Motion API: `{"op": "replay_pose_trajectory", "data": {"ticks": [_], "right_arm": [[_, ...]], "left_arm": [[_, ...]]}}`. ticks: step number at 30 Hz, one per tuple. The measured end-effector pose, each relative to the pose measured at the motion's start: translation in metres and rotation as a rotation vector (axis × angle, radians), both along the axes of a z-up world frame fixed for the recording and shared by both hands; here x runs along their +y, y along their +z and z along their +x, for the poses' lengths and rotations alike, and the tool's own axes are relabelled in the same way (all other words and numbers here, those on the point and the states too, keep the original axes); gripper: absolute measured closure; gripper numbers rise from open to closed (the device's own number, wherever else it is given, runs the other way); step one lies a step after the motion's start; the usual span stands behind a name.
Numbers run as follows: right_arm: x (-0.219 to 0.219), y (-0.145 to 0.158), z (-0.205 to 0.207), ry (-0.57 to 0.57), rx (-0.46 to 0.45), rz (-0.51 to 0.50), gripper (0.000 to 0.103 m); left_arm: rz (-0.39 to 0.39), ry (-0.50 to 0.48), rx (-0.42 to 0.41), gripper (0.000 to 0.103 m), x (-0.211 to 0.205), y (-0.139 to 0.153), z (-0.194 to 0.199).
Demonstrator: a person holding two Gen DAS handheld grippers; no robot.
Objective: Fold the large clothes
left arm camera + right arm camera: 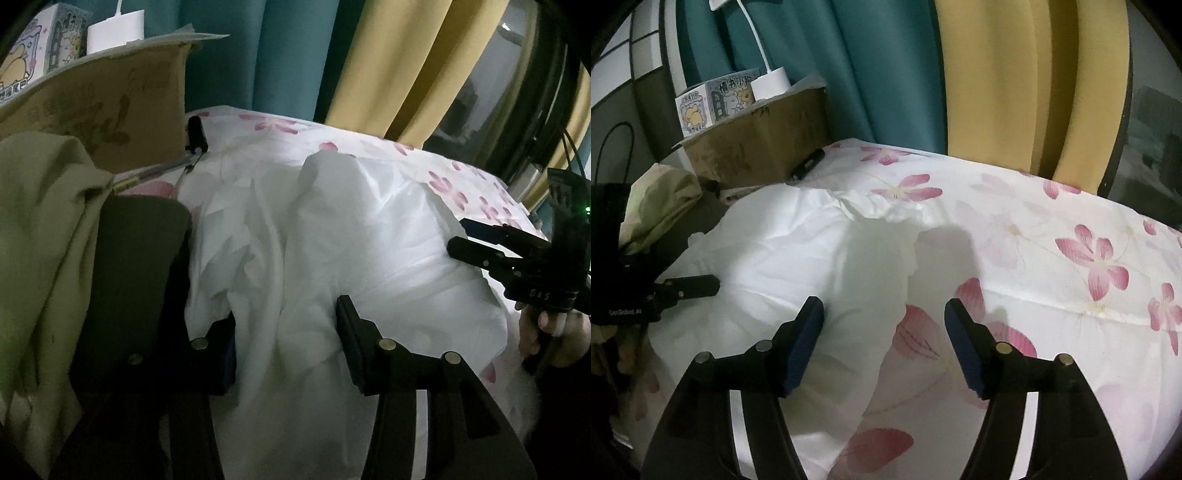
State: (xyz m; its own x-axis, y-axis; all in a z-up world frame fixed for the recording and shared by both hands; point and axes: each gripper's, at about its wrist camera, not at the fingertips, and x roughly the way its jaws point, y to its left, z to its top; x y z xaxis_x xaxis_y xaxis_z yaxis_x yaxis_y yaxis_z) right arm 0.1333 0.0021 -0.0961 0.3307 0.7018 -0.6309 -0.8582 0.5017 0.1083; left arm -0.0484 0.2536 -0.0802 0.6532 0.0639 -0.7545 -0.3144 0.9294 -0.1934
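My left gripper (284,347) is matte black with dark blue pads on its fingers (352,332) and round brass-coloured screw heads. My right gripper (884,343) matches it. Its body carries pale lettering, black cables and a green light. My hand (546,332) shows bare skin.

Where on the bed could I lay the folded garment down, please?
The floral bedsheet lies bare to the right of the white garment, towards the yellow curtain. The left is crowded: cardboard box, olive cloth, black flashlight.
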Motion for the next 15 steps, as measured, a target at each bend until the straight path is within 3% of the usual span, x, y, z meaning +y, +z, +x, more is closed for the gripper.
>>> {"op": "replay_pose_trajectory", "data": {"ticks": [15], "right_arm": [[-0.027, -0.005, -0.013, 0.004, -0.008, -0.017, 0.024]], "left_arm": [[0.01, 0.085, 0.021, 0.049, -0.008, -0.001, -0.017]]}}
